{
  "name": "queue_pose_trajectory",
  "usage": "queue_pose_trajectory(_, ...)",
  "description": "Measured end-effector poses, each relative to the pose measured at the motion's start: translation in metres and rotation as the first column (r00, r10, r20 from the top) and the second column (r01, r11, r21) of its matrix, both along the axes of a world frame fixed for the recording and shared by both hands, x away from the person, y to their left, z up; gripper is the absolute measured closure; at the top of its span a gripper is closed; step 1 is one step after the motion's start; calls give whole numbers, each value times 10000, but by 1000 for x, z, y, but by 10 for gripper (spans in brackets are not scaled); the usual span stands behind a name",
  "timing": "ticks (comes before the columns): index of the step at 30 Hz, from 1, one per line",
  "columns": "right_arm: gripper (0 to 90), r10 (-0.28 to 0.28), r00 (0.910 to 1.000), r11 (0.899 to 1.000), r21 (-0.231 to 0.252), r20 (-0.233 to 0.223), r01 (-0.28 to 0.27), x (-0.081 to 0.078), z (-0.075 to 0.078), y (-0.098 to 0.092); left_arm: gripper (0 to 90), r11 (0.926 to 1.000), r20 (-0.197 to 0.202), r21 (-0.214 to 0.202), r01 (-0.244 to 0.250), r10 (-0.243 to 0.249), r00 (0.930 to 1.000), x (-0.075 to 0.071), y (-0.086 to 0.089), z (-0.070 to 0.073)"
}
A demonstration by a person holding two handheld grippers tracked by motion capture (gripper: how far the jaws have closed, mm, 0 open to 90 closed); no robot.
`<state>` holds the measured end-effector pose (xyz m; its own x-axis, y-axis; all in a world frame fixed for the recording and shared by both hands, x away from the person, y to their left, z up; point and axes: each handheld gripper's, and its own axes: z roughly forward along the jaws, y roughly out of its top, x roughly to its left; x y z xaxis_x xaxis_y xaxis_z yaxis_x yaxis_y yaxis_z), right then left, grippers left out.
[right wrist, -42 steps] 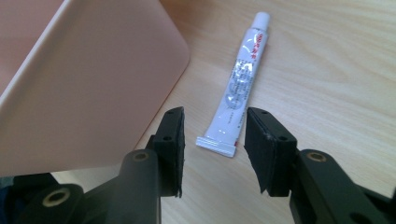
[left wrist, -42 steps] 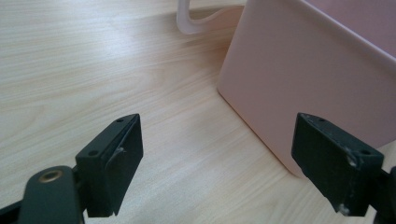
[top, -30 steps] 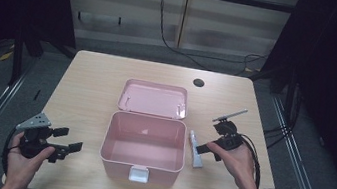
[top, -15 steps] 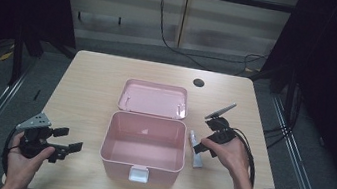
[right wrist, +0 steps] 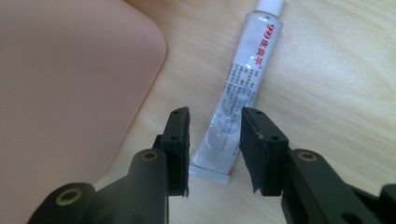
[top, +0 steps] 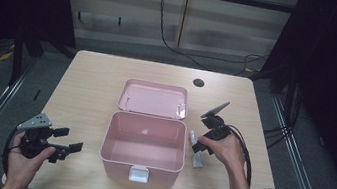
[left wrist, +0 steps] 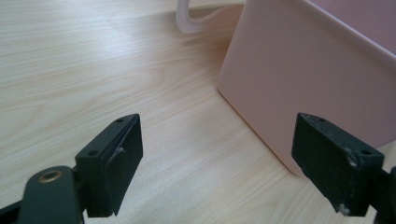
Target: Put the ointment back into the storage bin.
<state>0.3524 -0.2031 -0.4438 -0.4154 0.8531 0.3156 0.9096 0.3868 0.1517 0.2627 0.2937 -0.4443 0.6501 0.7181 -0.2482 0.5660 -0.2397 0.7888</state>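
White tube (right wrist: 243, 88) lies flat on table (top: 91, 88) near its right edge, just beside the pink box's (top: 144, 144) right wall, cap end pointing away from the person. Right gripper (right wrist: 215, 140) w/ jaws straddling the tube's crimped end, narrow gap each side; they've just been opening a bit, not clamped. Box open, lid (top: 154, 98) flat behind it. Left gripper (top: 67, 140) near front-left corner, jaws spread wide, nothing btw them.
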Motion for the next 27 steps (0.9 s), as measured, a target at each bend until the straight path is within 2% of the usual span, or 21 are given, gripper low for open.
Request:
queue_pose_trajectory(8, 612, 19, 10000, 9993, -372, -74, -22, 5, -10, 6, 167, 10000, 8, -10, -2, 2, 10000, 0, 0, 0)
queue_pose_trajectory(12, 609, -89, 9999, 9969, -781, -59, 84, 7, -15, 10, 167, 10000, 9, -37, 5, -5, 10000, 0, 1, 0)
queue_pose_trajectory(21, 609, -139, 9998, 9938, -1104, -133, 124, 9, -23, 15, 167, 10000, 12, -35, 17, -17, 10000, 0, 1, 0)
queue_pose_trajectory(26, 676, -50, 10000, 9906, -1365, -31, 46, 8, -25, 19, 167, 10000, 13, -38, 22, -22, 10000, 0, 1, 0)
queue_pose_trajectory(27, 682, 2, 10000, 9876, -1568, 26, 2, 8, -25, 21, 167, 10000, 3, -46, 29, -29, 10000, 0, 1, 0)
